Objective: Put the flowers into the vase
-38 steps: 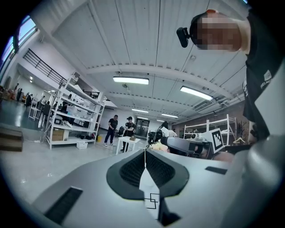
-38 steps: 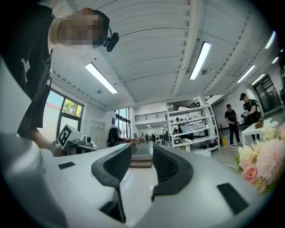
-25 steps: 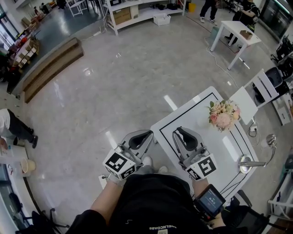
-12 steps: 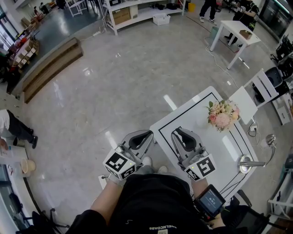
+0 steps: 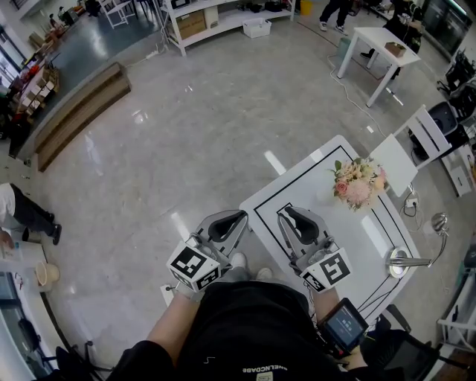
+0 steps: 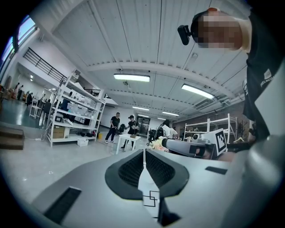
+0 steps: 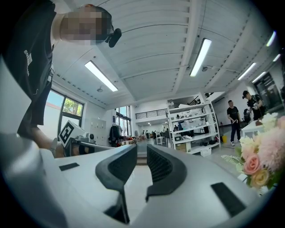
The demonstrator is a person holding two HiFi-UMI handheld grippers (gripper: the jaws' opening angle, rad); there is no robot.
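Observation:
A bouquet of pink and cream flowers (image 5: 359, 182) stands at the far end of the white table (image 5: 327, 190), inside its black outline; what holds it up is hidden under the blooms. No separate vase shows. My right gripper (image 5: 291, 214) hovers over the table's near end, well short of the bouquet, with a narrow gap between its pads (image 7: 156, 167) and nothing in it. The flowers (image 7: 262, 156) fill the right edge of its view. My left gripper (image 5: 239, 217) hangs off the table's left edge over the floor, pads (image 6: 133, 167) together and empty.
A metal lamp-like fixture (image 5: 405, 260) sits at the table's right edge, and a white chair (image 5: 405, 160) stands just beyond the bouquet. Farther off are another white table (image 5: 379, 45), a shelf rack (image 5: 223, 18), wooden steps (image 5: 82, 111) and people walking.
The head view has shifted slightly, so the table and bouquet sit a little higher and further left in it. Both grippers stay where they were.

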